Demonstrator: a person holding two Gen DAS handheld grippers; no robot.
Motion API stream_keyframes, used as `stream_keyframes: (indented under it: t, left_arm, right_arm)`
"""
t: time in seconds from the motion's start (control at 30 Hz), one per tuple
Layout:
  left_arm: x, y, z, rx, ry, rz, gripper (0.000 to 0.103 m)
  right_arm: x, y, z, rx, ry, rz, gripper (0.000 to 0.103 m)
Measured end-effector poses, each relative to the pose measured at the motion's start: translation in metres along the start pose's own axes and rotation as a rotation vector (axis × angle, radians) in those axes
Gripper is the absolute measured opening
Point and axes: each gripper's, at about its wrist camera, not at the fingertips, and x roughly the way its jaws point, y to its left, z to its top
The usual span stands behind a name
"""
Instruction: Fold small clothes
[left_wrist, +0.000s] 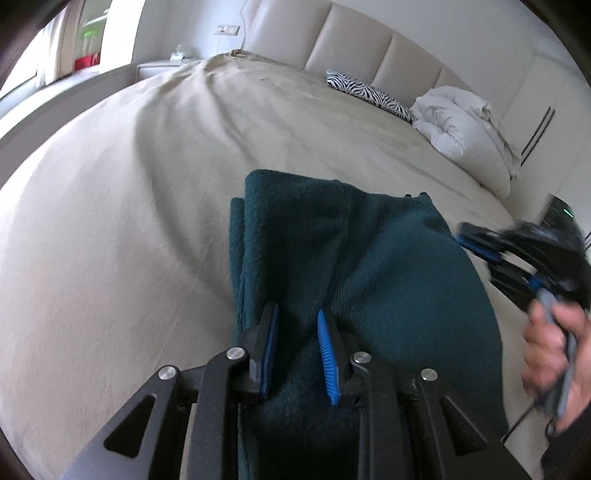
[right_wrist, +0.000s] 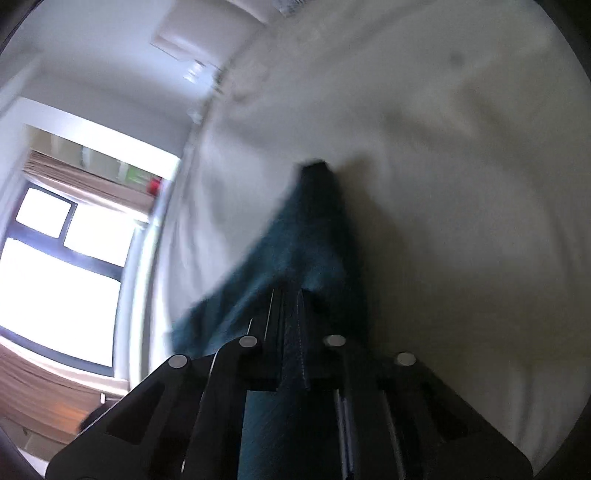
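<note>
Pinching the green garment (left_wrist: 369, 258), both left gripper (left_wrist: 297, 317) and blurred right gripper (right_wrist: 291, 295)

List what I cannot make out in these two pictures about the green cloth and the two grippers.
- Left wrist view: the green cloth runs under the left gripper and off the bottom edge.
- Left wrist view: the right gripper is motion-blurred; its tips are unclear.
- Right wrist view: blur and dark fingers hide the cloth's edge.
</note>
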Motion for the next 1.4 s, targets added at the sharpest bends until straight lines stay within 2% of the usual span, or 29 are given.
stream_keyframes:
  t: [0.07,0.17,0.27,0.33,0.37,0.43,0.47,0.53,0.57,0.6,0.63,0.67,0.7,0.77,0.87,0.9,0.93,0.97,1.0,1.03,1.1,1.17,1.27,1.33,1.4]
  left_arm:
    - [-0.003,0.001,-0.003,0.0,-0.007,0.002,0.025]
    - [-0.003,-0.002,-0.006,0.019,-0.015,0.018,0.025]
    - [-0.002,0.0,-0.008,0.019,-0.022,0.012,0.025]
    - [-0.002,0.002,-0.011,0.02,-0.032,0.005,0.025]
    - [-0.003,0.003,-0.011,0.012,-0.034,-0.004,0.025]
    - [-0.006,0.006,-0.01,-0.008,-0.032,-0.024,0.025]
    - [-0.007,0.009,-0.009,-0.025,-0.032,-0.041,0.025]
    - [-0.012,0.014,-0.01,-0.05,-0.037,-0.059,0.025]
    - [-0.014,0.014,-0.014,-0.047,-0.048,-0.06,0.025]
    - [-0.015,0.013,-0.016,-0.039,-0.054,-0.057,0.025]
    - [-0.015,0.013,-0.018,-0.032,-0.061,-0.057,0.025]
    - [-0.014,0.014,-0.019,-0.031,-0.064,-0.064,0.025]
    - [-0.013,0.015,-0.018,-0.036,-0.063,-0.071,0.025]
    - [-0.014,0.02,-0.017,-0.056,-0.058,-0.096,0.025]
    - [-0.026,0.029,-0.012,-0.11,-0.049,-0.133,0.025]
    - [-0.032,0.033,-0.009,-0.139,-0.043,-0.125,0.032]
    - [-0.041,0.037,-0.007,-0.166,-0.045,-0.112,0.043]
    - [-0.059,0.043,-0.004,-0.198,-0.085,-0.109,0.047]
    - [-0.072,0.047,-0.001,-0.204,-0.121,-0.104,0.058]
    - [-0.078,0.048,0.002,-0.202,-0.135,-0.095,0.066]
    - [-0.078,0.051,0.012,-0.201,-0.094,-0.094,0.07]
    - [-0.062,0.052,0.016,-0.213,-0.002,-0.134,0.07]
    - [-0.027,0.043,0.01,-0.185,0.139,-0.136,0.07]
    - [-0.015,0.04,0.004,-0.185,0.173,-0.131,0.07]
    - [-0.011,0.039,0.006,-0.208,0.166,-0.141,0.073]
  right_arm:
    - [-0.019,0.011,-0.025,-0.048,0.022,0.054,0.009]
    - [-0.021,0.019,-0.068,-0.091,0.116,0.121,0.009]
    - [0.0,0.004,-0.092,-0.122,0.18,0.054,0.008]
    - [0.011,-0.008,-0.098,-0.146,0.149,0.081,0.0]
    - [0.01,-0.012,-0.096,-0.128,0.154,0.102,0.0]
    - [-0.001,-0.005,-0.096,-0.107,0.147,0.08,0.001]
    - [-0.011,0.004,-0.097,-0.128,0.12,0.081,0.009]
    - [-0.036,0.01,-0.097,-0.155,0.076,0.126,0.01]
    - [-0.042,0.011,-0.101,-0.154,0.071,0.154,0.018]
    - [-0.041,0.007,-0.106,-0.144,0.077,0.143,0.024]
    - [-0.036,-0.001,-0.11,-0.136,0.095,0.105,0.043]
    - [-0.03,-0.008,-0.112,-0.13,0.113,0.089,0.047]
    - [-0.021,-0.02,-0.118,-0.125,0.127,0.116,0.046]
    - [-0.021,-0.024,-0.123,-0.157,0.094,0.144,0.043]
    - [-0.034,-0.017,-0.121,-0.139,0.082,0.111,0.046]
    - [-0.043,-0.01,-0.117,-0.156,0.057,0.086,0.046]
    - [-0.066,-0.012,-0.119,-0.169,0.033,0.076,0.048]
    - [-0.074,-0.012,-0.113,-0.178,0.005,0.064,0.054]
    - [-0.083,-0.013,-0.105,-0.175,-0.019,0.043,0.059]
    - [-0.088,-0.016,-0.098,-0.164,-0.033,0.022,0.069]
    - [-0.091,-0.027,-0.079,-0.123,-0.04,-0.007,0.071]
    - [-0.081,-0.039,-0.064,-0.057,0.012,-0.008,0.071]
    - [-0.063,-0.056,-0.057,0.034,0.076,0.015,0.071]
    - [-0.047,-0.062,-0.056,0.046,0.141,0.015,0.071]
    - [-0.027,-0.063,-0.061,0.056,0.181,0.0,0.071]
